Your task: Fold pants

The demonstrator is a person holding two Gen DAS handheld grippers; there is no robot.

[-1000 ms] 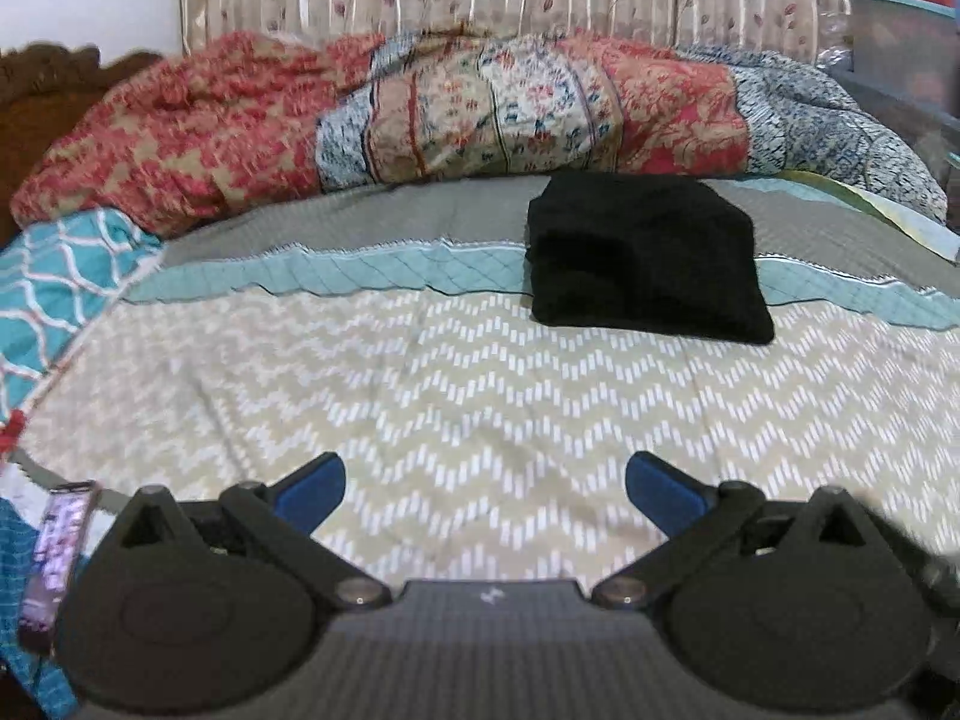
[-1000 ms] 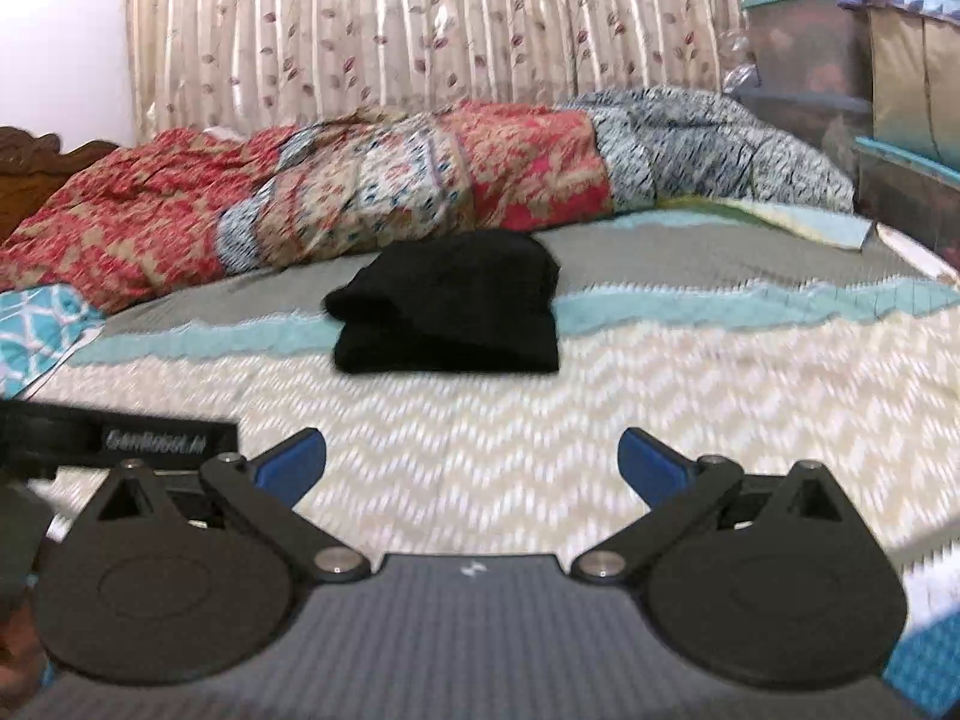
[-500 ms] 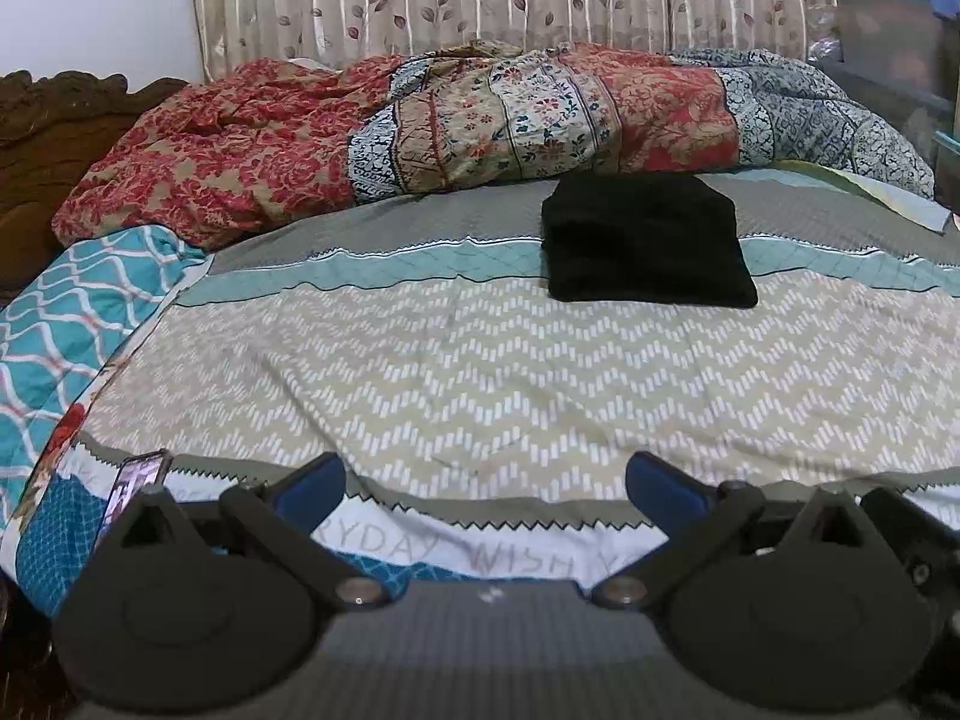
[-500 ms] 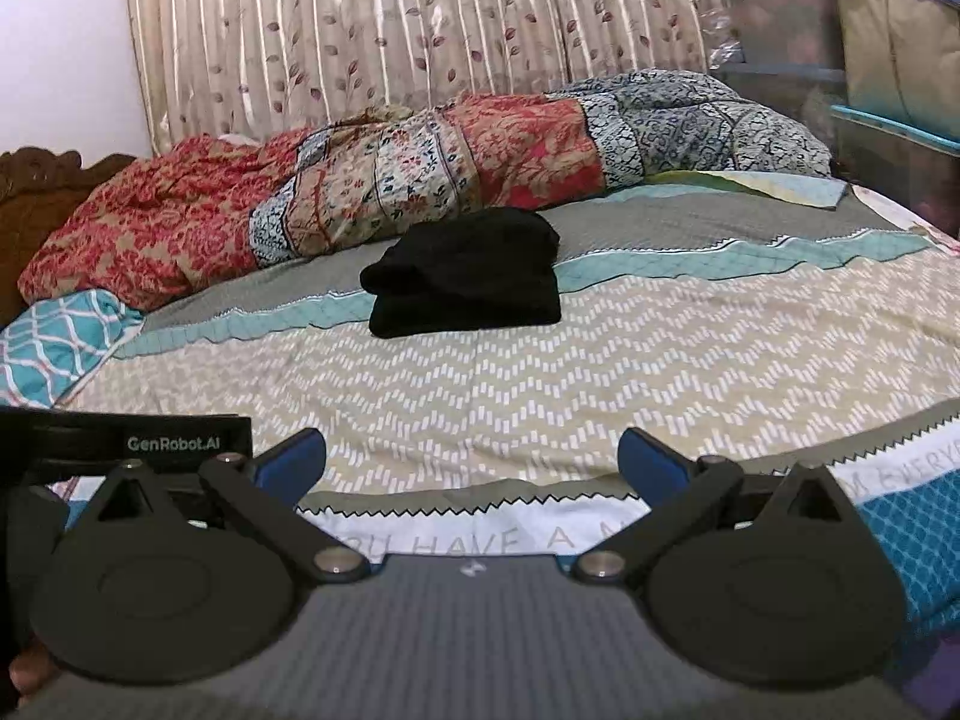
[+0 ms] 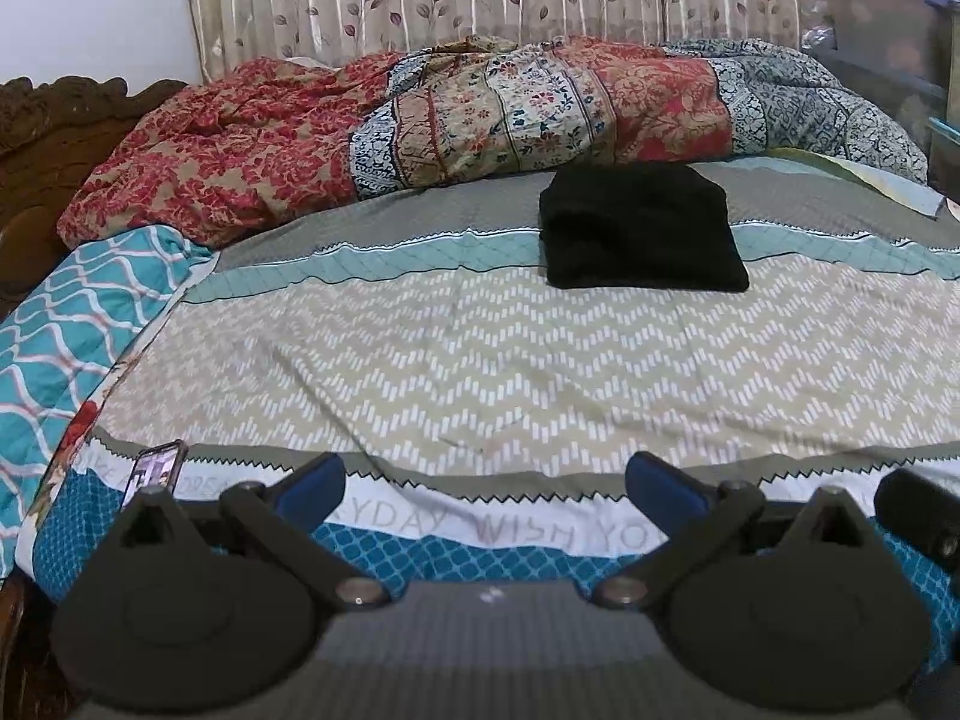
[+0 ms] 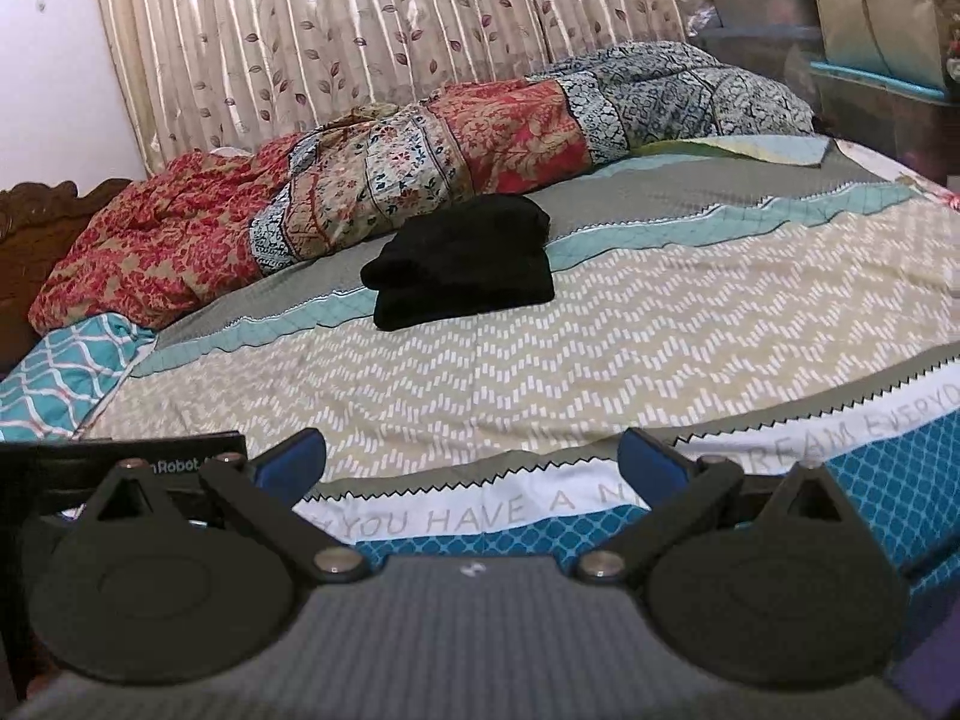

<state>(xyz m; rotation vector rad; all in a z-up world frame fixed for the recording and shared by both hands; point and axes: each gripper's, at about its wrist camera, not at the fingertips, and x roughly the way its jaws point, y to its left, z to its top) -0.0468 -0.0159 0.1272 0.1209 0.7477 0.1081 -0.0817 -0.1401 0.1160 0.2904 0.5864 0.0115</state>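
The black pants [image 5: 639,228] lie folded into a compact rectangle on the bed, over the teal stripe of the bedspread; they also show in the right wrist view [image 6: 462,261]. My left gripper [image 5: 486,483] is open and empty, back at the bed's near edge, far from the pants. My right gripper [image 6: 471,462] is open and empty too, at the near edge, with the left gripper's body visible at its left.
A bunched red and blue floral quilt [image 5: 480,114] lies along the far side by the curtain. A phone [image 5: 156,471] rests at the near left edge of the bedspread [image 5: 480,372]. Storage boxes [image 6: 840,18] stand at the right. A wooden headboard [image 5: 36,138] is at the left.
Both grippers have pulled back from the folded pants toward the bed's near edge; the lettered border of the bedspread has come into view. The pants have not moved.
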